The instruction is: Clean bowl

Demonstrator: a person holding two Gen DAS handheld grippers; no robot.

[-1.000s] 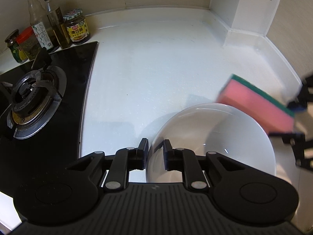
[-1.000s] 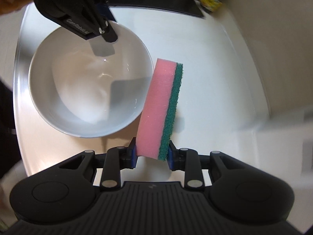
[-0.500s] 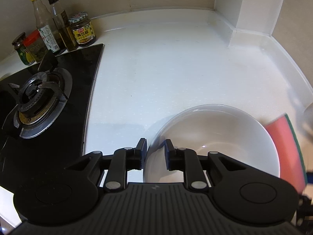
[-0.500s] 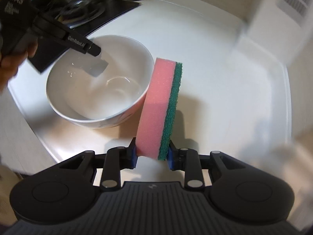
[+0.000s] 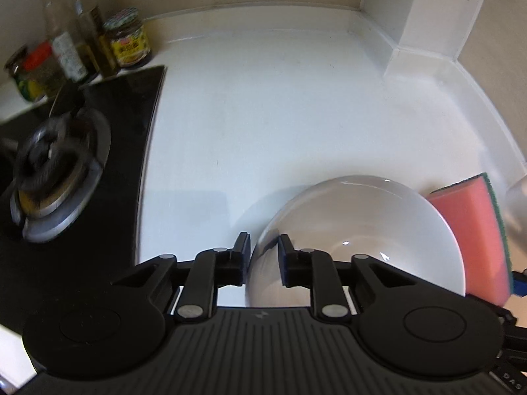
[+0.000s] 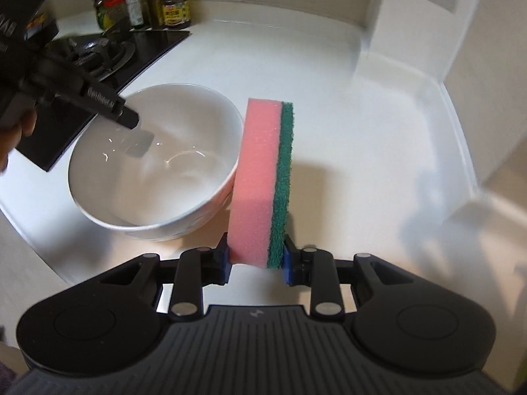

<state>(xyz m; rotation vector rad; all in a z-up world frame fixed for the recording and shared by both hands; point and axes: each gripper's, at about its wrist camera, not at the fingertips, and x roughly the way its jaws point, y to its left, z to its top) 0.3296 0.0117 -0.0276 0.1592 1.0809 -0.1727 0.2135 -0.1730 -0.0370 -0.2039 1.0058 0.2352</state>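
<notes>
The white bowl (image 6: 154, 168) is placed on the worktop (image 6: 346, 125). Its rim is apparently clamped by the left gripper (image 5: 262, 258). The pink-green sponge (image 6: 263, 181) is gripped upright by the right gripper (image 6: 255, 261), just beside the bowl.

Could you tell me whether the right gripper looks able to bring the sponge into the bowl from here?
Probably yes: the sponge sits beside the bowl rim, the bowl's right side is open, and the left gripper clamps only the far rim.

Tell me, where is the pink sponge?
The sponge stands upright in the right gripper, beside the white bowl's right rim, above the countertop.
</notes>
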